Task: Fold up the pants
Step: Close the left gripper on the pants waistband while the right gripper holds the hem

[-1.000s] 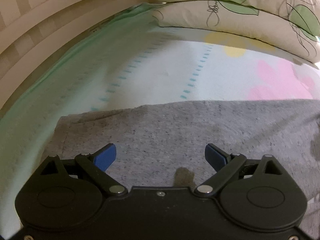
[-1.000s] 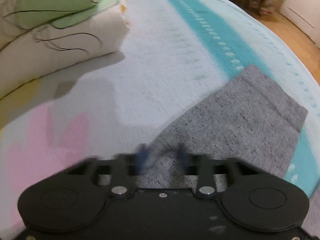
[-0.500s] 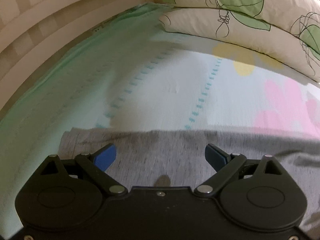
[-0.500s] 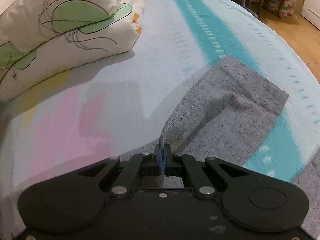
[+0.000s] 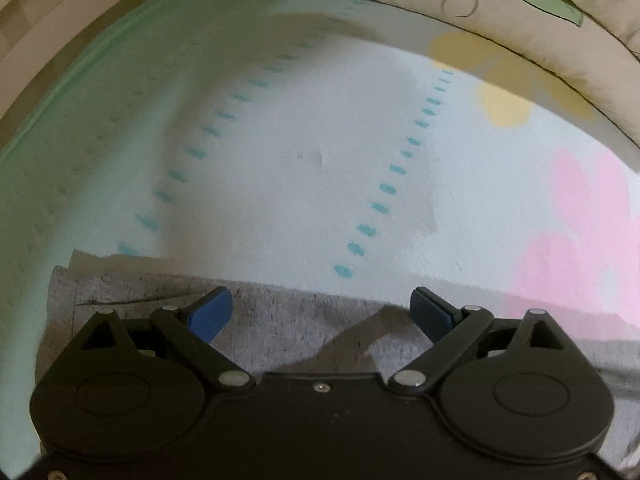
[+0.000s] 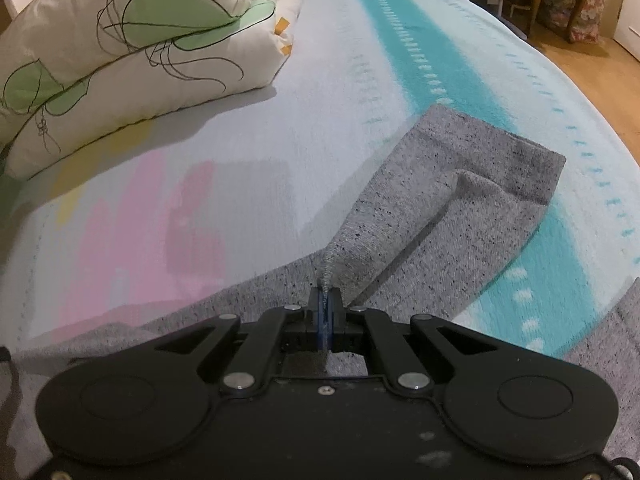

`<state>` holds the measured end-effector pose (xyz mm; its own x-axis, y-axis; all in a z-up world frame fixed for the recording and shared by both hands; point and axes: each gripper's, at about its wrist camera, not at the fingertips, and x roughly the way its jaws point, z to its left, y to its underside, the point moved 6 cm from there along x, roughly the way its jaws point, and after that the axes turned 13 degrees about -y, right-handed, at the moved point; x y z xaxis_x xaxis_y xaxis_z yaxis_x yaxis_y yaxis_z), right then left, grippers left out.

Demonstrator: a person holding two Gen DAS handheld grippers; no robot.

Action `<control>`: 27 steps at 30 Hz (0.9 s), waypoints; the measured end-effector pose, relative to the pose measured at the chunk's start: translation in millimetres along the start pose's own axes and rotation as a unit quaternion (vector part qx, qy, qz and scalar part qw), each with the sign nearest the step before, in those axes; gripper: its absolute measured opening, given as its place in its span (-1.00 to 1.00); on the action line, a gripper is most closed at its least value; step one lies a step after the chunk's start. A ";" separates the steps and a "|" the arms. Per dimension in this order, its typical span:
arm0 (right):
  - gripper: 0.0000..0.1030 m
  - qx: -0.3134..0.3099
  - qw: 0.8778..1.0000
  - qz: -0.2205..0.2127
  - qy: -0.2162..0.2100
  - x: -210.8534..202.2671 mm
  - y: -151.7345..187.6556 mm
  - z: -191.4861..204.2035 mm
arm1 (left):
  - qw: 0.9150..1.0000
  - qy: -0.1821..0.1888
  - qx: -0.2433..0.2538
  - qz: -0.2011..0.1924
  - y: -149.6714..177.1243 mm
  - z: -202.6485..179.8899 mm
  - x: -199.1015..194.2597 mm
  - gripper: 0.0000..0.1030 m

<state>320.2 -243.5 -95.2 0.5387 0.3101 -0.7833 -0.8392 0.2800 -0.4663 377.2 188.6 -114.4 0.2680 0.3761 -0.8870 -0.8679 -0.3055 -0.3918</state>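
Pants [image 6: 440, 216] of grey knit lie spread across the bed [image 6: 280, 128]; in the right wrist view one leg runs from the jaws out toward 1 o'clock, its cuff flat on the teal stripe; the pillows [image 6: 132, 52] sit at 10 o'clock, well apart from the cloth. Our right gripper [image 6: 325, 312] is clamped fully closed on a stitched edge of the fabric, which rises in a taut ridge from the bed into the jaws. Our left gripper [image 5: 322, 312] stands wide open with nothing between its jaws, hovering over the far edge of the grey cloth; a hemmed corner shows at 9 o'clock in that view, though blur makes it hard to say whether it is waistband or cuff.

We judge the fold is only beginning. To do it well, we should bring the left jaws down on that edge and pinch both layers before lifting; then raise both sides together, keeping even tension so the seam stays straight; and carry the cloth low over the bed, so that the free leg does not drag and bunch.
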 end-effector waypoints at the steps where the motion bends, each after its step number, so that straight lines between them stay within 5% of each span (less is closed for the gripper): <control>1: -0.97 -0.002 1.000 0.000 0.000 -0.3 1.0 0.2 | 1.000 -0.006 -0.002 0.000 -1.7 -0.1 1.6 0.86; 9: -0.97 0.000 1.000 0.002 -0.004 -1.0 4.8 -2.6 | 1.000 -0.008 -0.013 0.017 -13.2 -9.3 11.0 0.85; 14: -0.97 0.001 1.000 -0.003 -0.011 -3.9 4.6 -2.8 | 0.999 -0.014 0.001 0.046 0.6 -15.5 17.9 0.53; 17: -0.97 0.005 1.000 -0.006 -0.015 -7.4 4.8 -4.7 | 0.999 -0.004 0.006 0.052 9.8 -14.2 16.2 0.09; 19: -0.97 0.006 1.000 -0.007 -0.018 -9.7 6.0 -4.9 | 0.999 -0.018 0.004 0.038 12.8 -8.2 9.9 -0.68; 20: -0.97 0.007 1.000 -0.007 -0.020 -11.4 6.6 -5.2 | 0.999 -0.007 0.002 0.035 13.9 -5.4 6.0 -0.86; 27: -0.97 0.013 0.999 -0.019 -0.035 -42.9 12.7 -9.1 | 1.000 0.018 -0.022 -0.003 31.1 20.0 -44.7 -0.95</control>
<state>285.7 -261.5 -71.3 0.5755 0.3603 -0.7341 -0.8158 0.3160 -0.4844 329.8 179.8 -82.0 0.2893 0.3468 -0.8922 -0.8471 -0.3413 -0.4073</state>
